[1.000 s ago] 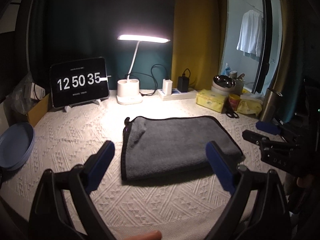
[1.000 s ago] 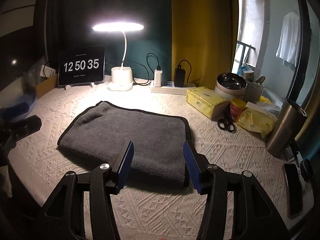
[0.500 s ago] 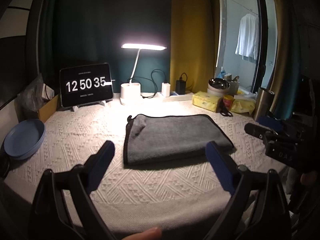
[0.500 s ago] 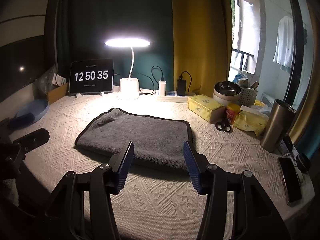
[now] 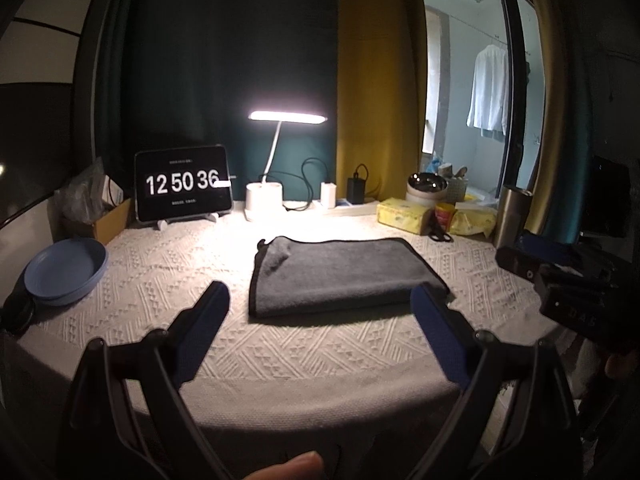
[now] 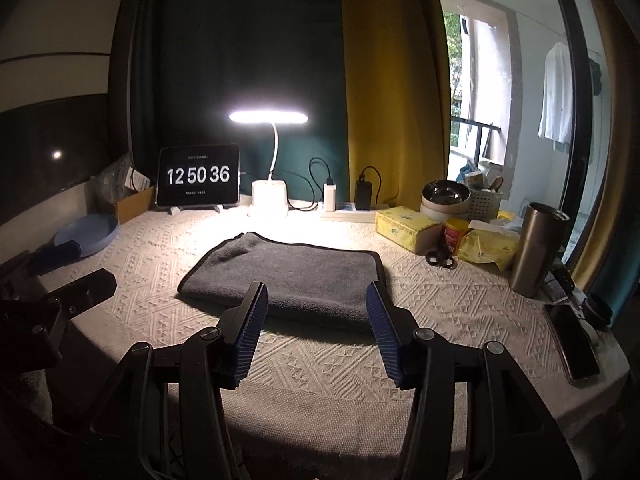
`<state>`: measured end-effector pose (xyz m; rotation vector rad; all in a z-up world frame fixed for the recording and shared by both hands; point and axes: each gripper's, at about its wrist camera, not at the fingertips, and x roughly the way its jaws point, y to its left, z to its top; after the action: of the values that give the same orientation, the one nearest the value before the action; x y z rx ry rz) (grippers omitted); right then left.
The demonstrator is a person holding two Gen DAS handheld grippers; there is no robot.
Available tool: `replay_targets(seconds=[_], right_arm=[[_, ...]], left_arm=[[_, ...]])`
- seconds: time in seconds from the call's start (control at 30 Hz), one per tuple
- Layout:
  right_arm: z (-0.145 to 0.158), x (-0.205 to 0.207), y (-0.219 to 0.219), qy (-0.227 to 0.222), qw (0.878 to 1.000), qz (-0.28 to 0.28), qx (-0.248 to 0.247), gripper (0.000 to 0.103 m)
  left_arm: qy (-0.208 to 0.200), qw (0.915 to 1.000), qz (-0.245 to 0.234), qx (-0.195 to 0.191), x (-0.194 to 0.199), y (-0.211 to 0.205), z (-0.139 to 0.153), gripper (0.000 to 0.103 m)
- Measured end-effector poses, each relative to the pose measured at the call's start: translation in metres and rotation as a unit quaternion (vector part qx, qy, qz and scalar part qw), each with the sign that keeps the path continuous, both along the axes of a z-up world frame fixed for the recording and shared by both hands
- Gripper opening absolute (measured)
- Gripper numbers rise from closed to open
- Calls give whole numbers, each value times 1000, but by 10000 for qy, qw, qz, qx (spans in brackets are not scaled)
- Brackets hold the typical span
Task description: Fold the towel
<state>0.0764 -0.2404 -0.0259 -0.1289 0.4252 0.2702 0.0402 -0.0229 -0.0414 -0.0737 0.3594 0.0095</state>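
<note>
A dark grey towel (image 5: 340, 274) with black edging lies folded flat in the middle of the table; it also shows in the right wrist view (image 6: 292, 280). My left gripper (image 5: 320, 316) is open and empty, held back near the table's front edge, short of the towel. My right gripper (image 6: 316, 312) is open and empty, also near the front edge, its blue pads just before the towel's near side. Each gripper shows at the edge of the other's view, the right gripper (image 5: 560, 276) and the left gripper (image 6: 60, 296).
A white patterned cloth (image 6: 320, 360) covers the table. At the back stand a clock tablet (image 5: 182, 188), a lit desk lamp (image 5: 266, 196) and chargers. A blue plate (image 5: 66, 272) lies left. Tissue packs (image 6: 408, 226), scissors (image 6: 440, 258), a steel tumbler (image 6: 536, 254) and a phone (image 6: 572, 344) lie right.
Both grippers have pulled back from the towel toward the table's front edge and risen; the towel lies still. The clock changed from 12 50 35 to 12 50 36.
</note>
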Motion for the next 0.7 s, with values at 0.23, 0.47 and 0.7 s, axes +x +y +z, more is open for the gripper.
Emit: replay_targets(seconds=[0.23,0.47,0.7], right_arm=[[11,-26,-1,-278,9996,10,-73,54],[14,-35,-1,-335,9994,24,-80,54],[14,-36,-1,-323,9994,56,-76,54]], left_arm=[[-424,9987,284,-23,-21,8,13,93],[-474,9985,258,31,-27,6,14,93],[-504,9984,265,62,-29,5,14,93]])
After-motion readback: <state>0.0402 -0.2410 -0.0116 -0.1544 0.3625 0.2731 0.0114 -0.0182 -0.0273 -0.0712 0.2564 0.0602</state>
